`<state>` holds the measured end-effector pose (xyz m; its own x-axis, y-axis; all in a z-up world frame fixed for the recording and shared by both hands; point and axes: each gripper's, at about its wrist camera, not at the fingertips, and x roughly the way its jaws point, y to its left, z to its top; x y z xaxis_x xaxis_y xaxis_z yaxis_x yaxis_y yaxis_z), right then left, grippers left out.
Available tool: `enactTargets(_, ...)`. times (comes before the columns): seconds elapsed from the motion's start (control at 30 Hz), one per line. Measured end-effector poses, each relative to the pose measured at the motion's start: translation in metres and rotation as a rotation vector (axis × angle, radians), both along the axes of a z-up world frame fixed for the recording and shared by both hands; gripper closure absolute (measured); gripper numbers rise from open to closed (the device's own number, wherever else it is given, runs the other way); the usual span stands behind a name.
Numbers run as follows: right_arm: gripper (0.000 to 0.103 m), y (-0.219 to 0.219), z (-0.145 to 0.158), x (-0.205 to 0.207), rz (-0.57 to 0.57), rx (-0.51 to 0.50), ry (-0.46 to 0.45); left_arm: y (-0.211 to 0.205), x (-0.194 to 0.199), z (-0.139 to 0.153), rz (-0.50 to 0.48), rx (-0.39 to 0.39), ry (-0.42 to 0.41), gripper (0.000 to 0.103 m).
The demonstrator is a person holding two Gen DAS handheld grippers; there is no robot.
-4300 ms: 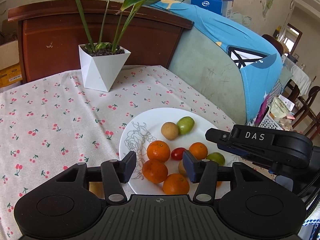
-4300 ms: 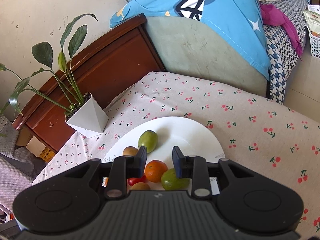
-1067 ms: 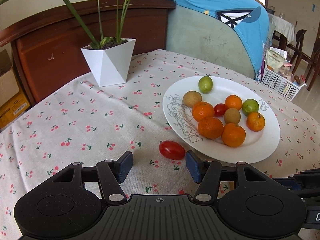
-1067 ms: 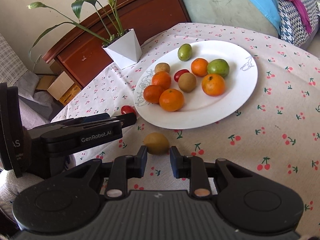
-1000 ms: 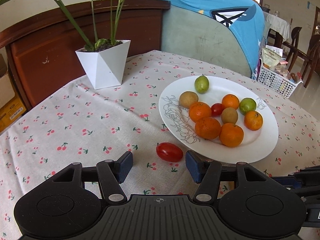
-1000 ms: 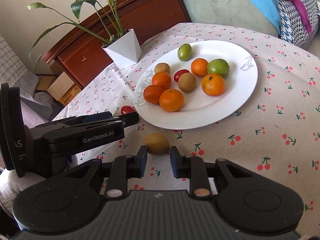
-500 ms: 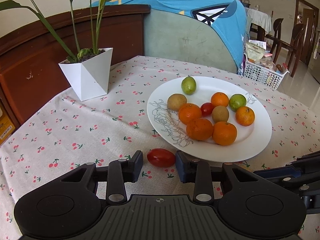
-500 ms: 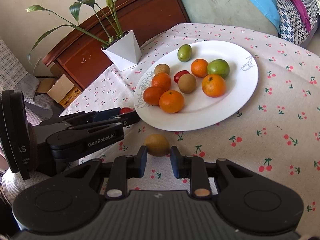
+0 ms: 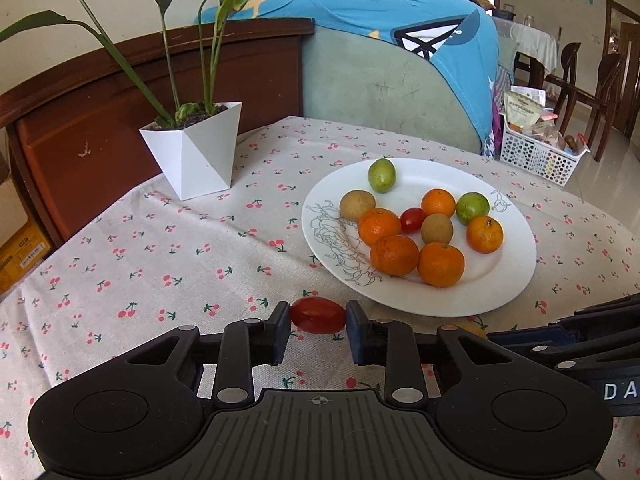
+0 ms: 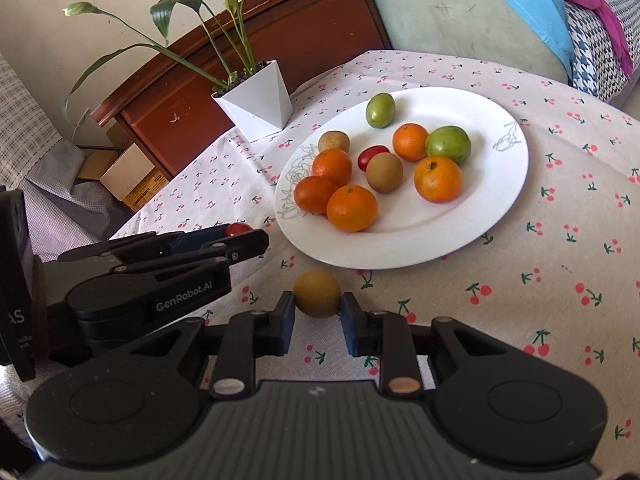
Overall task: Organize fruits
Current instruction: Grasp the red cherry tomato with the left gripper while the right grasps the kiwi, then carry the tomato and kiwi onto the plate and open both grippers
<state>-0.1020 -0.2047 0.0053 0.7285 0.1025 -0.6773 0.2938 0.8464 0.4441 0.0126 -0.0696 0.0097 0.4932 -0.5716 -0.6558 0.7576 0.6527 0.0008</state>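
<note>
A white plate [image 9: 505, 276] [image 10: 484, 204] on the cherry-print cloth holds several oranges, two green fruits, two brown ones and a red tomato. In front of its near rim, a second red tomato [image 9: 318, 315] lies on the cloth. My left gripper [image 9: 318, 319] is closing on it, and both pads touch its ends. My right gripper [image 10: 317, 307] is shut on a round brown fruit [image 10: 317, 293] that rests on the cloth just short of the plate. In the right wrist view my left gripper [image 10: 244, 242] lies to the left, the tomato [image 10: 238, 228] peeking over its fingers.
A white angular plant pot [image 9: 195, 147] [image 10: 258, 98] stands behind the plate on the left. A wooden headboard [image 9: 100, 120] and a cushion with a blue cover [image 9: 400, 60] border the table's far side. A white basket [image 9: 536, 156] sits on the floor to the right.
My left gripper's jaws have narrowed from wide apart until the pads meet the tomato on the cloth. The right gripper and its brown fruit have stayed put.
</note>
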Motion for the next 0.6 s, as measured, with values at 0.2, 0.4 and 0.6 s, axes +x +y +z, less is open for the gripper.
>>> enactTargets(0.2, 0.078, 0.003, 0.010, -0.003, 0.027, -0.004, -0.041, 0.007, -0.009, 0.016, 0.039, -0.028, 0.004, 0.076)
enactTargets(0.4, 0.078, -0.010, 0.023, -0.006, 0.001, 0.011, -0.085, 0.009, -0.017, 0.035, 0.058, -0.069, -0.003, 0.076)
enactTargets(0.6, 0.078, -0.035, 0.047, -0.008, -0.052, 0.011, -0.146, -0.002, -0.021, 0.052, 0.055, -0.101, -0.008, 0.076)
